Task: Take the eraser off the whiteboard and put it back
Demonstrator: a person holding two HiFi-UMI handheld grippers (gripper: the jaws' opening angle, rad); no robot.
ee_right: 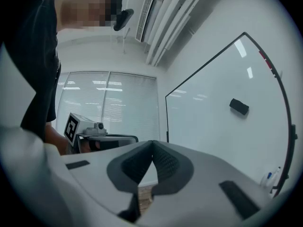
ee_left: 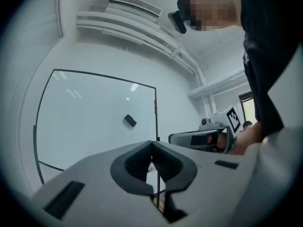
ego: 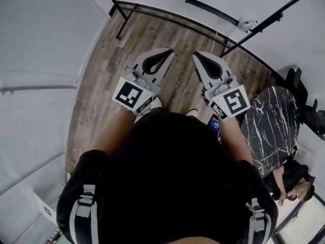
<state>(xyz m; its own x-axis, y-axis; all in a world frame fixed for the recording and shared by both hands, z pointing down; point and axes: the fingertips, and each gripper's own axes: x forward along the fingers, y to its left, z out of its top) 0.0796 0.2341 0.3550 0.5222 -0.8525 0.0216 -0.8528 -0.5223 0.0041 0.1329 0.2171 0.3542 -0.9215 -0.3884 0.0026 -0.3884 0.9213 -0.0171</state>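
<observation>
A small black eraser (ee_left: 130, 121) sticks to the middle of a white, black-framed whiteboard (ee_left: 85, 112) some way ahead of me; the right gripper view shows the same eraser (ee_right: 239, 106) on the board (ee_right: 213, 112) at right. My left gripper (ee_left: 152, 143) is held level, its jaws closed tip to tip with nothing between them. My right gripper (ee_right: 152, 142) is also level and shut, empty. In the head view both grippers, left (ego: 170, 51) and right (ego: 195, 55), hover side by side over the wood floor, well short of the board.
The whiteboard's black stand legs (ego: 122, 19) rest on the wood floor (ego: 167, 39). A round black marble table (ego: 271, 121) stands at right, with a person (ego: 294, 184) seated beside it. Markers sit on the board's tray (ee_right: 272, 178). Window blinds (ee_right: 113, 103) line the far wall.
</observation>
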